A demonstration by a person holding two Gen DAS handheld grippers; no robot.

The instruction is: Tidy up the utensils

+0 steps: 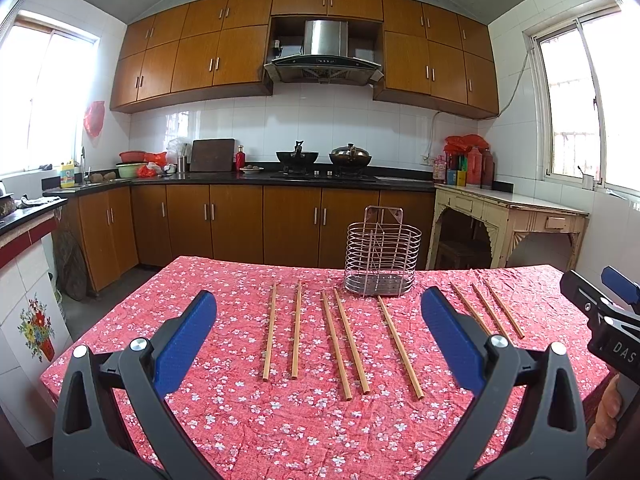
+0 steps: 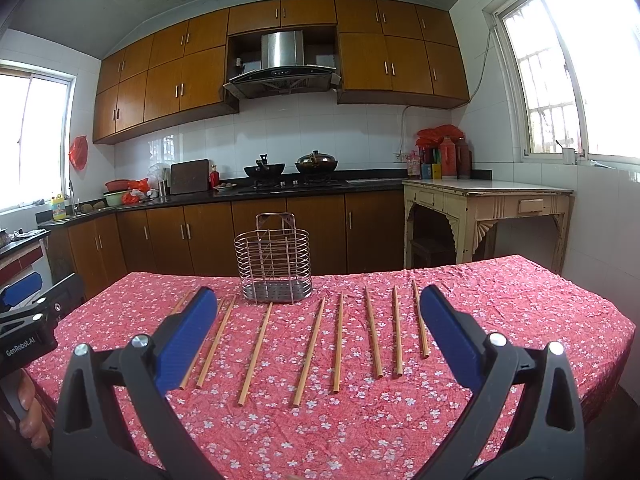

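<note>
Nearest the cameras, both tools are spread wide and hold nothing. The left tool (image 1: 318, 332) hovers low over the near edge of the table (image 1: 280, 440), and the right tool (image 2: 316, 332) does the same beside it; each shows at the edge of the other's view, gripped by a hand (image 1: 608, 412).

Beyond them, the chopsticks (image 2: 339, 344) lie loose on the flowered cloth in a rough row, all on the near side of the wire holder (image 2: 273, 267), fanned out to its left and right with their far tips pointing roughly toward it. Eight can be counted from the left wrist view, and the right wrist view agrees as far as the blue pads allow. None touches the holder, though the middle ones end just short of its base.

The holder stands upright toward the far edge of the table. Through its wires it looks empty, as far as can be told.

So the job seems not yet begun: every stick remains to be picked up and stood in the holder.
</note>
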